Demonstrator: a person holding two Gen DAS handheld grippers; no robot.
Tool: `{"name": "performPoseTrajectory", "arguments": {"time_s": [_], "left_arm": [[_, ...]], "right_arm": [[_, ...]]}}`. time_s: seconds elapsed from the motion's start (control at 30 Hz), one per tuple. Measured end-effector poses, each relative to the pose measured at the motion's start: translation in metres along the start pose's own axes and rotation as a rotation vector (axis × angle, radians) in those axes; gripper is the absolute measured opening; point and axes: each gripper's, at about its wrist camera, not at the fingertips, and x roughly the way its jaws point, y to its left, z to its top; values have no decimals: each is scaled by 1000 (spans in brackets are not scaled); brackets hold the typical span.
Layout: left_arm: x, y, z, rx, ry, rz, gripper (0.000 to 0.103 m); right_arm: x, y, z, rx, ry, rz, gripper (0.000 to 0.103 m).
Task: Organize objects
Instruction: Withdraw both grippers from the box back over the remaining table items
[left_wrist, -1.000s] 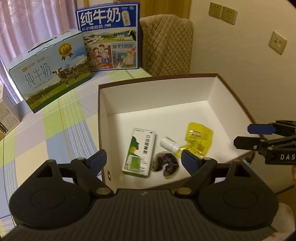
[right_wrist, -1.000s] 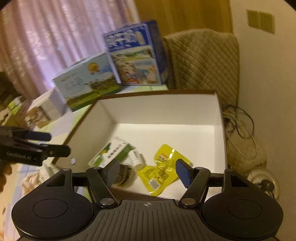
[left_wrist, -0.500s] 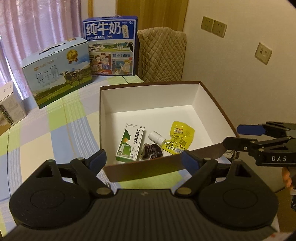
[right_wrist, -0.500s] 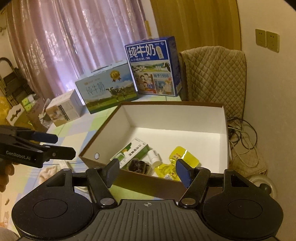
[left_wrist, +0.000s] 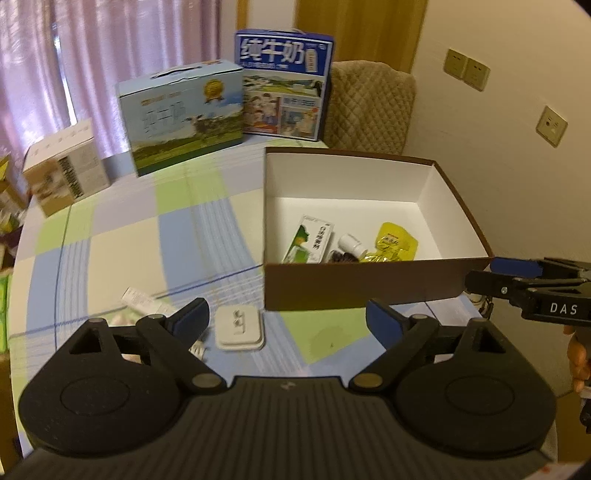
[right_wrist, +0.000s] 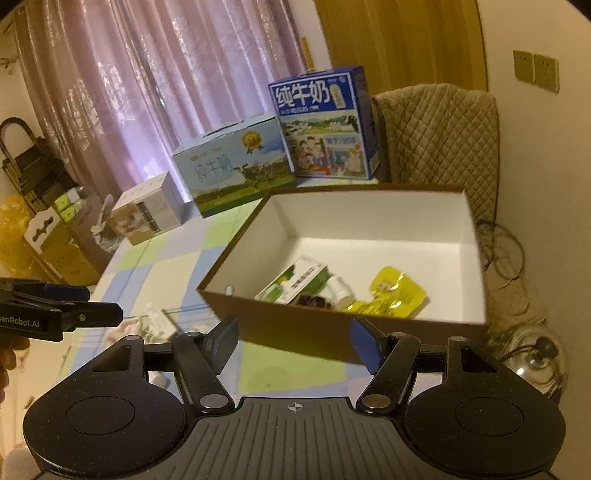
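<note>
1. Left wrist view: left gripper (left_wrist: 287, 318) spread wide, holding nothing, above a white pad (left_wrist: 240, 327) on the checked table (left_wrist: 147, 236).
2. Right gripper (right_wrist: 293, 341) likewise wide and empty (brown box (left_wrist: 362, 286) ahead, holding a green carton (left_wrist: 308, 244) and yellow pouch (left_wrist: 393, 246)).

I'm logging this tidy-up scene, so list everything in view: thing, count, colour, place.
storage box: 1, brown outside, white inside, on table
medicine carton: 1, green-white, in box
small bottle: 1, white, in box
pouch: 1, yellow, in box
dark item: 1, blackish, in box
flat white case: 1, on table before box
tube: 1, white, on table
milk cartons: 2, blue, table rear
small carton: 1, white-tan, table left
left gripper: open
right gripper: open
</note>
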Motion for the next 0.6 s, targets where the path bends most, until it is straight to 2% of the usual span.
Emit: {"name": "performPoseTrajectory", "arguments": {"time_s": [0.13,0.3,0.6], "left_arm": [[-12,14,-13,-56,4,13,90],[-24,32,-31,-112,-5,69,91],[-34,60,-68,-197,31,124,91]], "right_arm": [[5,7,-7,2,32,26,64],[13,20,-16,-21,65,61,64],[21,44,-33,-72,90,100,64]]}}
